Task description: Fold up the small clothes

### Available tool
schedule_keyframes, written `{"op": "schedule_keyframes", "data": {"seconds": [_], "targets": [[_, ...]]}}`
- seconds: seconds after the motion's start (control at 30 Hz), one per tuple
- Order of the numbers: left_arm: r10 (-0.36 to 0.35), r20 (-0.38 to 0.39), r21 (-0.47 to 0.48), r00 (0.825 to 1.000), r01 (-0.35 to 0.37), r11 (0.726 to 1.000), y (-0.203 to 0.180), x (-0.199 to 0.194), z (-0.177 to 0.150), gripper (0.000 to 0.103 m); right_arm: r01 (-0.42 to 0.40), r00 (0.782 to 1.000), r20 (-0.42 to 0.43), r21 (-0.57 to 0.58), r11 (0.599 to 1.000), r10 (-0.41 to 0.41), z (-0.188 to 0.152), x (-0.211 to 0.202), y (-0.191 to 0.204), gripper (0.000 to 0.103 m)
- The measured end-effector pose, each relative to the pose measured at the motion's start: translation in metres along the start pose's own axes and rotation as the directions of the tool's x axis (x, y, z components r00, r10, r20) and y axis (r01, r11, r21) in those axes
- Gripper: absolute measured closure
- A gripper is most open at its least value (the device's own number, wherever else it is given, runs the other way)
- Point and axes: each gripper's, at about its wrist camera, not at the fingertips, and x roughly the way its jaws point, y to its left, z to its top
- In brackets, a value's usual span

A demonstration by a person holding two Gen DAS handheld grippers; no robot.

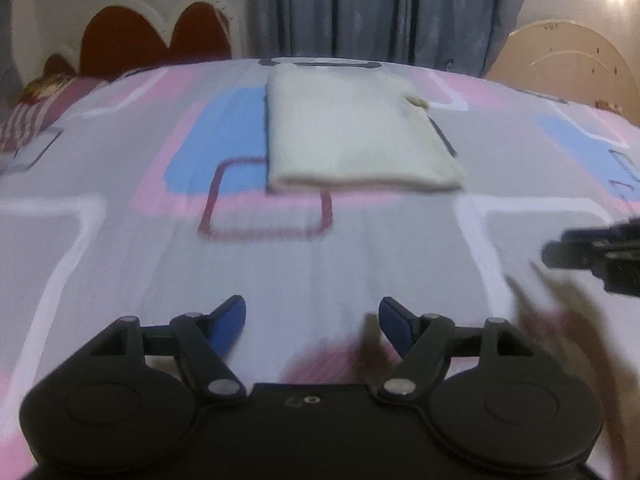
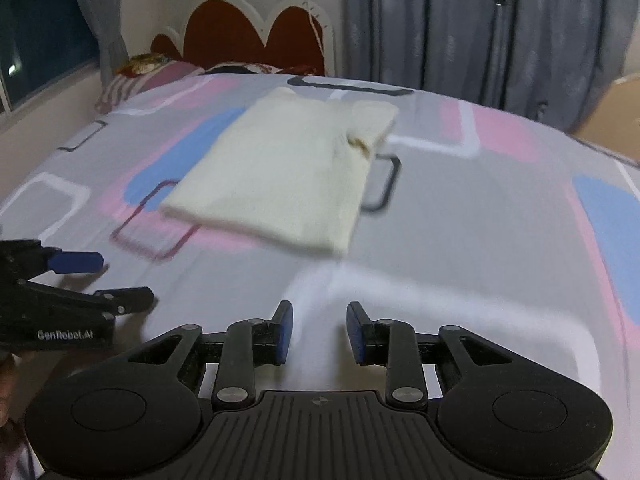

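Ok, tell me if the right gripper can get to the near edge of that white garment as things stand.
Probably yes. The right gripper has its jaws open and empty, and only bare bedsheet lies between it and the garment. The left gripper sits off to the side, out of the path.

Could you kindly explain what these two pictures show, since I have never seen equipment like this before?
A person holds two handheld grippers, each with a camera looking along its fingers. One picture is from the left gripper, the other from the right gripper. Both are open and hold nothing. Ahead, on a patterned bedsheet, lies a folded cream garment. Beyond the bed stand a red headboard and grey curtains.
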Motion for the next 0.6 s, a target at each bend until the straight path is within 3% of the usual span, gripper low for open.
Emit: {"op": "schedule_keyframes", "data": {"seconds": [0.1,0.2,0.27,0.3,0.4,0.43,0.47,0.5,0.53,0.57,0.6], "targets": [[-0.021,0.040,-0.033,0.999,0.022,0.999,-0.006,-0.049,-0.020,0.028,0.003,1.000,0.018,0.014,1.000,-0.004,-0.028,-0.048,0.007,0.073],[-0.010,0.129,-0.020,0.992,0.012,1.000,-0.017,-0.096,-0.029,0.022,0.010,0.997,0.070,0.025,1.000,-0.012,-0.041,-0.098,0.019,0.071],[0.022,0.220,-0.016,0.975,-0.019,1.000,-0.024,-0.131,-0.034,0.019,0.035,0.991,0.125,0.031,0.999,-0.039,-0.045,-0.131,0.026,0.034],[0.036,0.261,-0.009,0.965,-0.035,0.999,-0.028,-0.147,-0.036,0.018,0.044,0.984,0.171,0.037,0.998,-0.050,-0.047,-0.149,0.030,0.007],[0.048,0.347,0.007,0.937,-0.053,0.999,-0.036,-0.190,-0.040,0.017,0.043,0.968,0.244,0.032,0.999,-0.050,-0.051,-0.195,0.044,0.004],[0.031,0.353,0.015,0.935,-0.039,0.999,-0.038,-0.202,-0.041,0.018,0.049,0.963,0.265,0.030,0.998,-0.055,-0.053,-0.208,0.049,0.004],[-0.012,0.390,0.036,0.921,-0.002,0.999,-0.038,-0.218,-0.045,0.021,0.060,0.955,0.288,0.026,0.998,-0.065,-0.055,-0.221,0.053,0.004],[-0.011,0.417,0.043,0.909,-0.008,0.999,-0.040,-0.229,-0.047,0.049,0.070,0.948,0.311,0.019,0.997,-0.073,-0.058,-0.234,0.058,0.004],[-0.005,0.416,0.051,0.909,-0.017,0.999,-0.042,-0.237,-0.047,0.079,0.078,0.942,0.328,0.012,0.997,-0.078,-0.061,-0.244,0.062,0.003],[-0.002,0.401,0.039,0.916,-0.015,0.999,-0.042,-0.242,-0.046,0.098,0.085,0.936,0.343,0.008,0.996,-0.083,-0.063,-0.253,0.065,0.003],[-0.010,0.405,0.024,0.914,0.000,1.000,-0.041,-0.250,-0.047,0.083,0.092,0.929,0.359,0.007,0.996,-0.088,-0.065,-0.262,0.068,0.003]]}}
